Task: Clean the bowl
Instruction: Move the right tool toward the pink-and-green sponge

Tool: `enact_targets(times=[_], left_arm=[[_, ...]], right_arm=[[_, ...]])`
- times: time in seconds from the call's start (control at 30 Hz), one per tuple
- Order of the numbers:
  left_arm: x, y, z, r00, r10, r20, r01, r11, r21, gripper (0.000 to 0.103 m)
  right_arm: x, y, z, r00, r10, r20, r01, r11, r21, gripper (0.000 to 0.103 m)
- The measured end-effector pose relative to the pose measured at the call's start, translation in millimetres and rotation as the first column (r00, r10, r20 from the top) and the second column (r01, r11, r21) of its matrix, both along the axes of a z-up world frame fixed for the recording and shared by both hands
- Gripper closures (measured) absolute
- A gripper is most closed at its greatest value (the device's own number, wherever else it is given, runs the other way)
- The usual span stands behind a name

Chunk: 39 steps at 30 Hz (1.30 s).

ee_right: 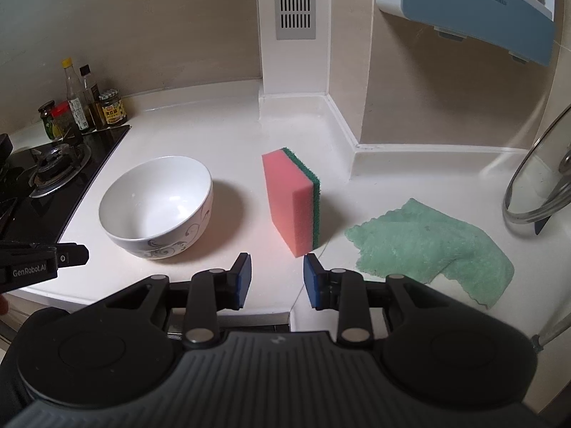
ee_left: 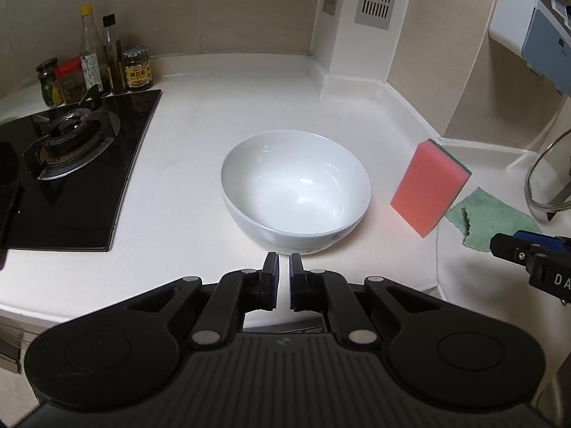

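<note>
A white bowl (ee_left: pixel 296 189) with a grey scroll pattern stands empty and upright on the white counter; it also shows in the right wrist view (ee_right: pixel 157 207). A pink sponge with a green scouring side (ee_left: pixel 430 187) stands on its edge to the bowl's right, also in the right wrist view (ee_right: pixel 292 199). My left gripper (ee_left: pixel 284 262) is shut and empty, just short of the bowl's near side. My right gripper (ee_right: pixel 277 267) is open and empty, just short of the sponge.
A green cloth (ee_right: pixel 431 246) lies right of the sponge. A glass lid (ee_right: pixel 535 178) leans at the far right. A black gas hob (ee_left: pixel 67 164) lies on the left with sauce bottles and jars (ee_left: pixel 100 67) behind it. A white pillar (ee_right: pixel 294 35) stands at the back.
</note>
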<state>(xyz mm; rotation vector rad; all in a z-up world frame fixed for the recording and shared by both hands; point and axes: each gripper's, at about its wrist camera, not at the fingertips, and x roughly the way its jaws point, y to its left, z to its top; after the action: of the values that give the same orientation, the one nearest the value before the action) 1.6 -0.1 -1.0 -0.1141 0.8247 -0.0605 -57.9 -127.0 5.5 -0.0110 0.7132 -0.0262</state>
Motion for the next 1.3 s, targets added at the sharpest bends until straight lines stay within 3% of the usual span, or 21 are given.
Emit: enact_targets(times=[0.33,1.3], left_arm=[[4.5,-4.7,-1.0,1.0,-0.014,-0.017,0.014,1.0,0.02,0.1],[25.6,8.0,-13.3,0.998,0.029,-0.055,-0.029,1.0,0.012,0.1]], right_arm=[[7.0,-1.6,1.2,1.0,-0.005,-0.019,0.005,1.0,0.026,0.076],[28.8,7.2,-10.3,0.999,0.011,-0.047,-0.011,1.0,-0.01,0.076]])
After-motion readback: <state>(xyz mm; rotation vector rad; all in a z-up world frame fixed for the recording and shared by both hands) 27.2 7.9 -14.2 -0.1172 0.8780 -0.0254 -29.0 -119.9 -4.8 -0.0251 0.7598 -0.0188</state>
